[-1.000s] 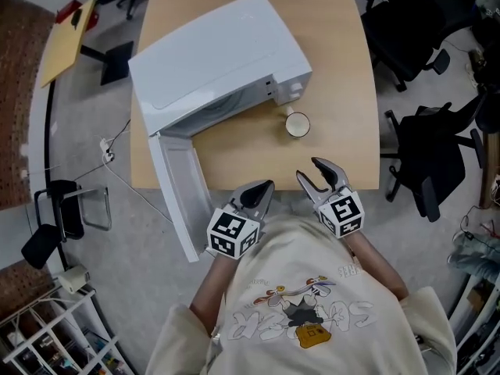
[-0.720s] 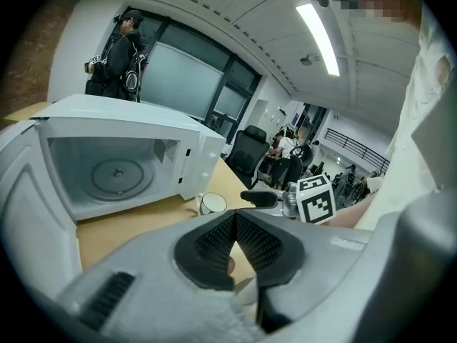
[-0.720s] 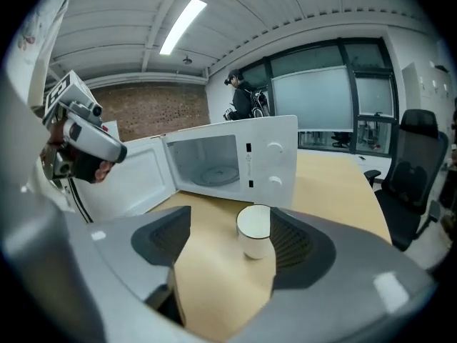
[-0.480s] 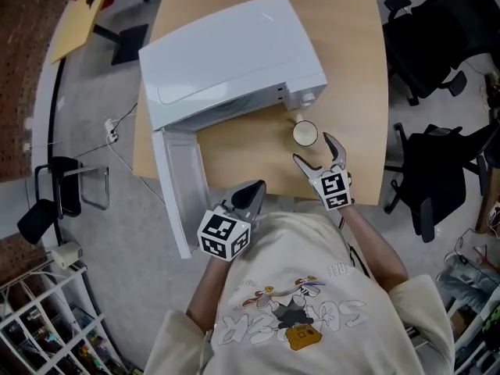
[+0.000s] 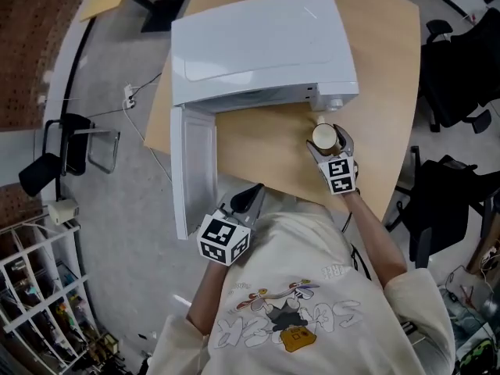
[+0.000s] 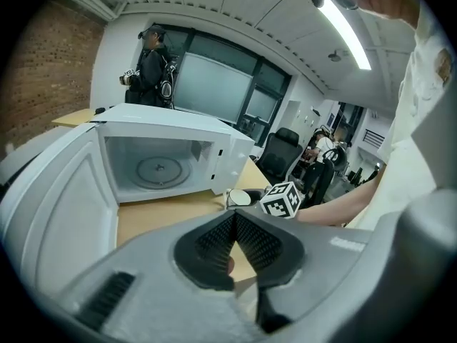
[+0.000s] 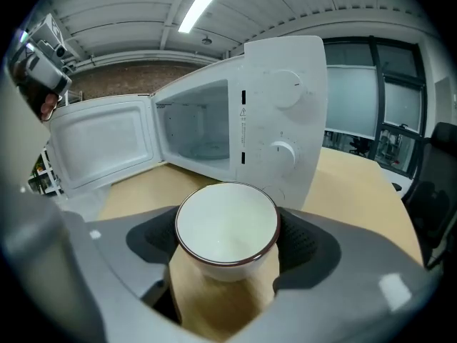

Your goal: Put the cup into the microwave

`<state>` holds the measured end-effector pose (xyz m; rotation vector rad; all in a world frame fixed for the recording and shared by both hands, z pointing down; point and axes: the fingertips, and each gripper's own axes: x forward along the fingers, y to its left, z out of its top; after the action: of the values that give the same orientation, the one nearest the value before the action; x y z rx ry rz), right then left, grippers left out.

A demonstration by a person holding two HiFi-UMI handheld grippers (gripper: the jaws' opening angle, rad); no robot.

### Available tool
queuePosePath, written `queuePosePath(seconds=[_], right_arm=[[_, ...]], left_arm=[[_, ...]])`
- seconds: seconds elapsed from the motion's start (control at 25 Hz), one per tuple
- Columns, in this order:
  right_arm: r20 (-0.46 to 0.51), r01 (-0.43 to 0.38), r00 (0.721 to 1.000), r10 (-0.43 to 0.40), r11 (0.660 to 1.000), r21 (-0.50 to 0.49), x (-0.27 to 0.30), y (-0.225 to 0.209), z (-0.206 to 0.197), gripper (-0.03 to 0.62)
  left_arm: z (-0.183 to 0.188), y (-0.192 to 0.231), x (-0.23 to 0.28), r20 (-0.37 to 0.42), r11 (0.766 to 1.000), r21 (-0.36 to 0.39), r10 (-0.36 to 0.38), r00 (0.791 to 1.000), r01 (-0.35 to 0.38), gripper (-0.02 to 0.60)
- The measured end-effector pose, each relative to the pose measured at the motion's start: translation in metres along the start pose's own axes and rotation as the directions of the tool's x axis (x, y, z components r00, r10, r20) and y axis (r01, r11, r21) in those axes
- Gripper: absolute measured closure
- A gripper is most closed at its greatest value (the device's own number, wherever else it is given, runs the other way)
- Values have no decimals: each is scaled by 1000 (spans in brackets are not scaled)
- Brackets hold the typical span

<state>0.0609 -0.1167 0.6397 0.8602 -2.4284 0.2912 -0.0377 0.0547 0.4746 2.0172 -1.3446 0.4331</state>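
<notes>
My right gripper's jaws are closing round the cup, which stands on the table just before the microwave's panel at twelve o'clock, so a lopsided pinch could tip it or knock it into that panel; my left gripper is closed, empty.

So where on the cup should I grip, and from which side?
Grip the cup across its round wall, below the rim, coming from the side away from the microwave. It stands upright, shows no handle, and the microwave crowds its far side. The right gripper has its jaws closing either side of it.
</notes>
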Motion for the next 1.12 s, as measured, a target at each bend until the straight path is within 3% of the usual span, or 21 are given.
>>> queuePosePath(seconds=[0.24, 0.44, 0.8, 1.12], right_arm=[[-17, -28, 999, 27, 999, -16, 0, 3, 1, 195], [-3, -106, 994, 106, 994, -26, -3, 30, 18, 195], [86, -251, 961, 261, 961, -116, 33, 102, 99, 195], [135, -227, 960, 244, 965, -129, 100, 115, 159, 195]], left_arm=[[2, 6, -3, 27, 999, -45, 25, 999, -24, 575], [2, 4, 0, 26, 999, -41, 20, 999, -19, 575], [7, 16, -5, 55, 997, -54, 52, 997, -49, 575], [18, 41, -17, 120, 991, -103, 99, 988, -87, 575]])
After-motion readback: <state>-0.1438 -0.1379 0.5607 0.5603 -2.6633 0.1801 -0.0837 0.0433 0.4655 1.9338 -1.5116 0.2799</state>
